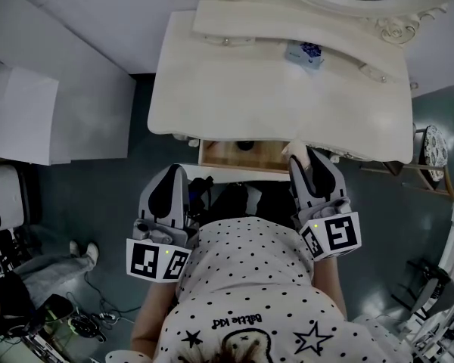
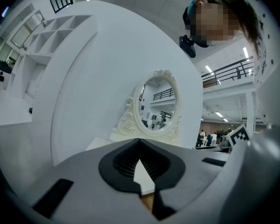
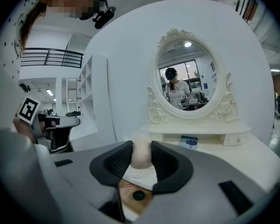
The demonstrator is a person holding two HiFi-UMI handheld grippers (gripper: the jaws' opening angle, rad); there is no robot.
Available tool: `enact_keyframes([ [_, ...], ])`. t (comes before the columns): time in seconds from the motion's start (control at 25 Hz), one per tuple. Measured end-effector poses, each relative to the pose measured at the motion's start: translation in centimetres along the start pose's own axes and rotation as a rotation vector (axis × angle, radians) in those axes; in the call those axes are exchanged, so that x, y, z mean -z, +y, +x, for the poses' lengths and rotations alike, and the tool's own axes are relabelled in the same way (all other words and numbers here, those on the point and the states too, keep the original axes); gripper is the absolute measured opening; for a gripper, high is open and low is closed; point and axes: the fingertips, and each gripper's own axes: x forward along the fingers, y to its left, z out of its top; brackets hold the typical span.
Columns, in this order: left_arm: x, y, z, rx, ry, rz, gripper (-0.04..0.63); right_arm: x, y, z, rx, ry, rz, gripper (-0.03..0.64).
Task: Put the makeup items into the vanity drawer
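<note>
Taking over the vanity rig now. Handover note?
Left gripper: shut, empty, held back from the vanity.
Right gripper: shut on a pale makeup item, at the right end of the open drawer.
Done: drawer is open; one small dark round item lies in it.
Left: release the pale item into the drawer, then probably fetch the blue-and-white packet from the vanity top. Closing the drawer may follow.
</note>
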Motion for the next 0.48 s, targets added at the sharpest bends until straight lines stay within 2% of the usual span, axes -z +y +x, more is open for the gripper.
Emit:
enact_keyframes([
  [0.16, 0.1, -0.1, -0.1, 0.0, 0.003, 0.003, -0.002, 1.6, -0.9, 1.6, 0.008, 0.036, -0.049, 0.133],
  [0.48, 0.1, 0.1, -0.4, -0.009, -0.001, 0.005, -0.002, 9.3, -1.7, 4.2, -0.022, 0.2, -0.076, 0.133],
])
